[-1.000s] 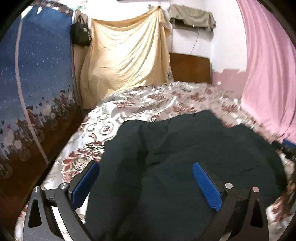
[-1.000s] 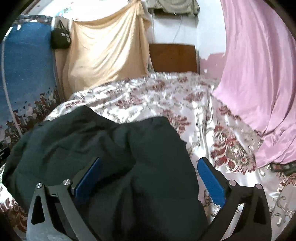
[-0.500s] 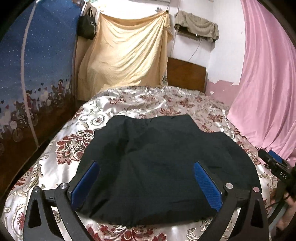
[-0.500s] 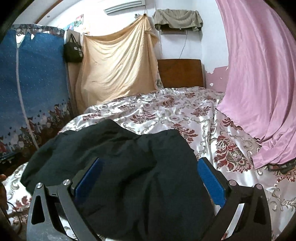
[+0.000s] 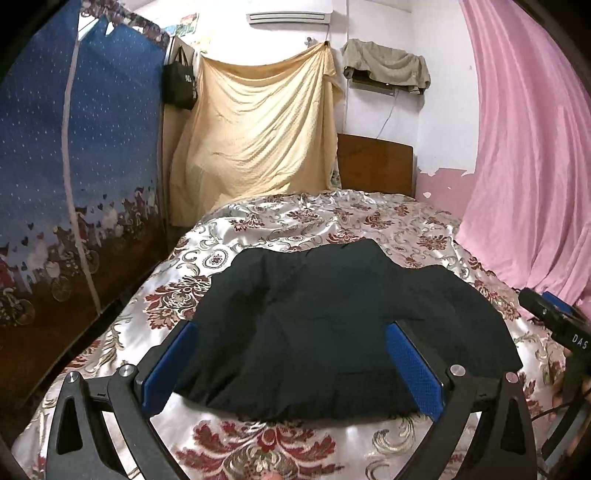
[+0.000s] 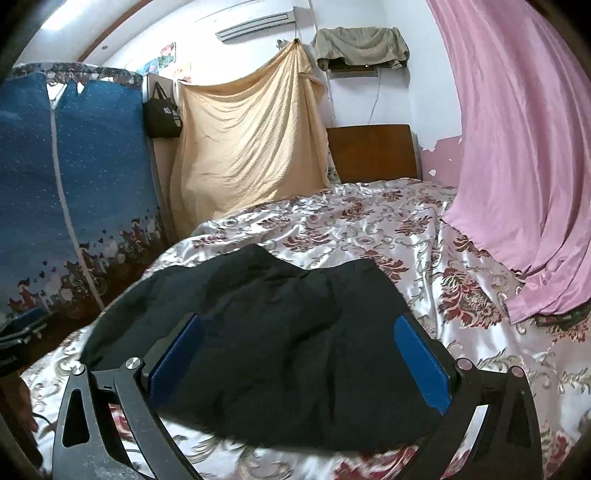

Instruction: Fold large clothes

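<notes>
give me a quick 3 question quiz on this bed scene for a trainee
1. True or false: the left gripper is shut on the black garment.
2. What does the black garment lie on? A) the floral bedspread B) a wooden table C) the pink curtain
3. Fill in: the right gripper has its jaws ____.

Key
1. False: both blue pads stand wide apart and nothing is pinched between them.
2. A
3. open

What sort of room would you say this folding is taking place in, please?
Most likely a home bedroom: a bed with a floral satin cover and wooden headboard, a wall air conditioner, and a pink curtain.
</notes>
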`<state>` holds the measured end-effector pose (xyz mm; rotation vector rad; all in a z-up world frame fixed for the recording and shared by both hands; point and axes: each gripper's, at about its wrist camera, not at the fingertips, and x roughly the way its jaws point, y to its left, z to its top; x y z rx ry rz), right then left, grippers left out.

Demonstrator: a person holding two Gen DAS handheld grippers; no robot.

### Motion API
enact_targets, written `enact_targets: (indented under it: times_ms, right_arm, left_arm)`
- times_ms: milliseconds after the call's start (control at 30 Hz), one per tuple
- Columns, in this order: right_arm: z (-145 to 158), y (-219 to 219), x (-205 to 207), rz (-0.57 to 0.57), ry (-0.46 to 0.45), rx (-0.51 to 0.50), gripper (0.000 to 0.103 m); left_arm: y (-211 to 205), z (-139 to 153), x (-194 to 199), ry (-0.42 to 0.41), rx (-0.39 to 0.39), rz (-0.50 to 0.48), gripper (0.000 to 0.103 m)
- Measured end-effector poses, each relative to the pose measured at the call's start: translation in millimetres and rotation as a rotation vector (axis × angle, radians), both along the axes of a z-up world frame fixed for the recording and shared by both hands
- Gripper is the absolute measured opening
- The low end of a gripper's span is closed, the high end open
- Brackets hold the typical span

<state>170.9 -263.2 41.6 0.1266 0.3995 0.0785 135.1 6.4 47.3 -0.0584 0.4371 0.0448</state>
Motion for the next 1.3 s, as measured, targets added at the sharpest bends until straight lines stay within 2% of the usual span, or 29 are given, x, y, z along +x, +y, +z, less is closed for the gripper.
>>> enact_targets:
  times_ms: [533,733,1300]
  right_arm:
    - [-3,24,-66,-0.012,-0.049,0.008,0.101]
    - [-6,34,-86,-0.005,-0.042,0.0,0.101]
    - [-31,69,-134,0.051,-0.015,-0.07,0.101]
  left_arm:
    - [16,-1,-57,-0.042,0.033,0.036,0.103]
    - [19,-10,-76,-0.032,0.066,0.048,0.103]
    - [19,-25,-110,-0.044,0.088,0.034,0.103]
